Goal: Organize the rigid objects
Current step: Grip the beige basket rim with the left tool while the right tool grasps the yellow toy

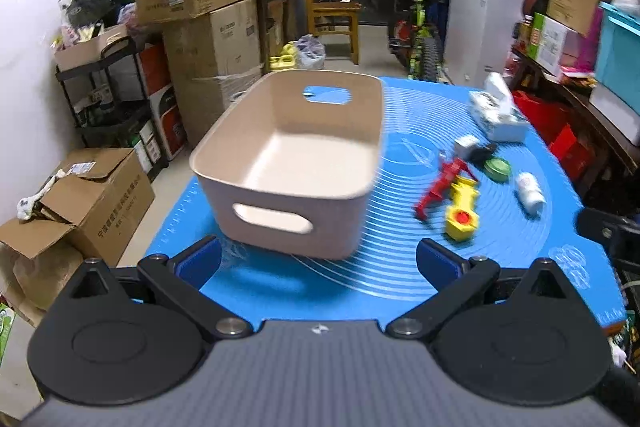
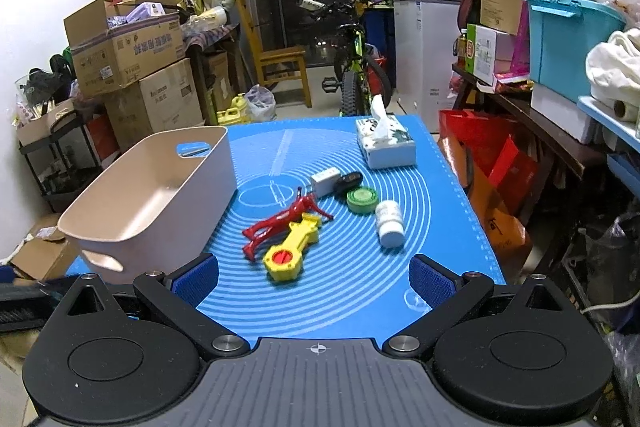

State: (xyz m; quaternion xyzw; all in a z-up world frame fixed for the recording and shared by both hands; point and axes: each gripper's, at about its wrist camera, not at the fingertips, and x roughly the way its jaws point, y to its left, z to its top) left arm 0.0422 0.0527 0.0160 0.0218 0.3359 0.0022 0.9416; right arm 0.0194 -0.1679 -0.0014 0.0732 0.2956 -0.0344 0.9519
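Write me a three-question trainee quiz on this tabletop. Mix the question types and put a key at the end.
1. True or false: the beige bin already holds some of the objects.
2. Which lies nearest the right gripper? A: tissue box B: yellow tool C: green round tin
3. Fill in: the white bottle lies on its ____ on the blue mat.

Key
1. False: it is empty.
2. B
3. side

The left gripper is open, facing the bin.
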